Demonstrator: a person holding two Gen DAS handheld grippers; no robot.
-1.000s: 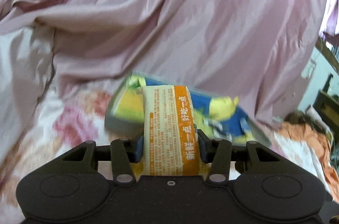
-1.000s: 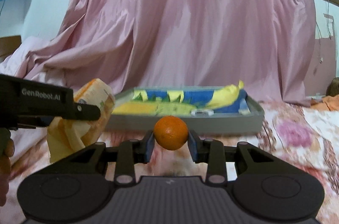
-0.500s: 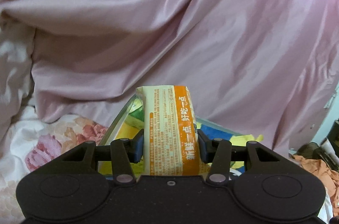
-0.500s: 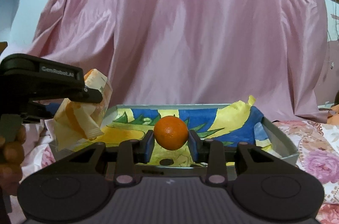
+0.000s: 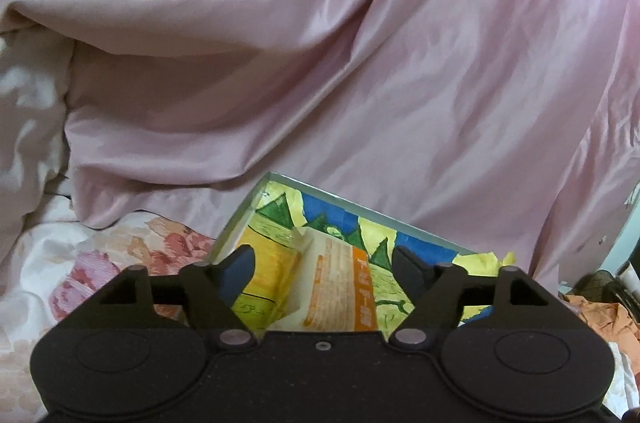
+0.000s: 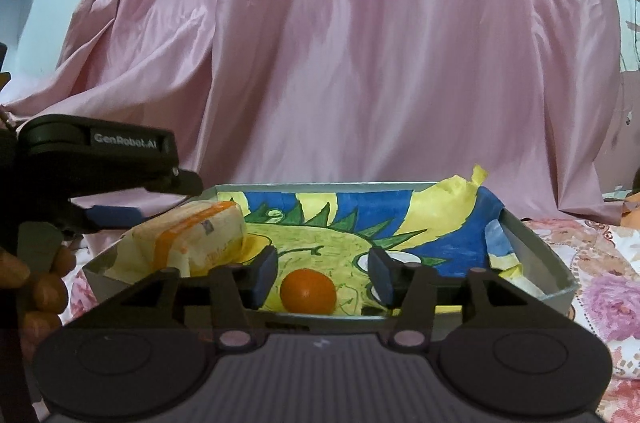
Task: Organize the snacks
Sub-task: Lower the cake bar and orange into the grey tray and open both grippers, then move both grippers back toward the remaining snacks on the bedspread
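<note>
Where crinkly wrapper (image 6: 192,243) sags, a smooth round orange (image 6: 307,291) rests in the tray (image 6: 556,287)

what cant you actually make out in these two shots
- Snack packet: print too small and tilted to read in either wrist view; the left tongs, just opened, hide its near end.
- Orange: underside hidden by the tray front wall, right wrist view.
- Tray's near edge: covered by the right tongs, also just opened.
</note>
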